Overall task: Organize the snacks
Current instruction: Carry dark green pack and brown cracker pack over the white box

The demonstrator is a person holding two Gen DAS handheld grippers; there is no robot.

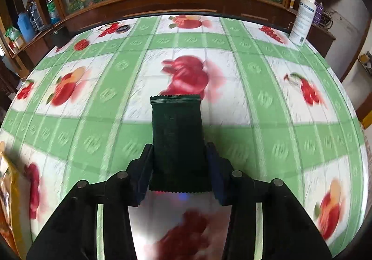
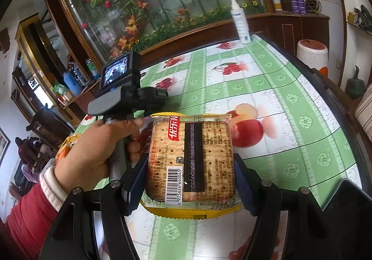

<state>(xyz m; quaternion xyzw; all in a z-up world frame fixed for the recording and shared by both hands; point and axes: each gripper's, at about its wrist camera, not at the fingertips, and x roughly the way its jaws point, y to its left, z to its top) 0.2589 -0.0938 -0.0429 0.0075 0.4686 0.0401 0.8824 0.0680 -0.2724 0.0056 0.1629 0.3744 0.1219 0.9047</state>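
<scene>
Yellow-edged cracker pack (image 2: 190, 162), barcode 6975624640045, pinched by right fingers (image 2: 246, 187); left fingers (image 1: 144, 173) pinch a dark-green packet (image 1: 177, 141).

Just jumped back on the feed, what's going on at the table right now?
A person is sorting snacks with a tool in each hand. The left tool is shut on a dark green packet, held above the fruit-print tablecloth. The right tool is shut on a yellow cracker pack, also off the table. The left hand shows in the right view. A white spray bottle stands near the far edge.
</scene>
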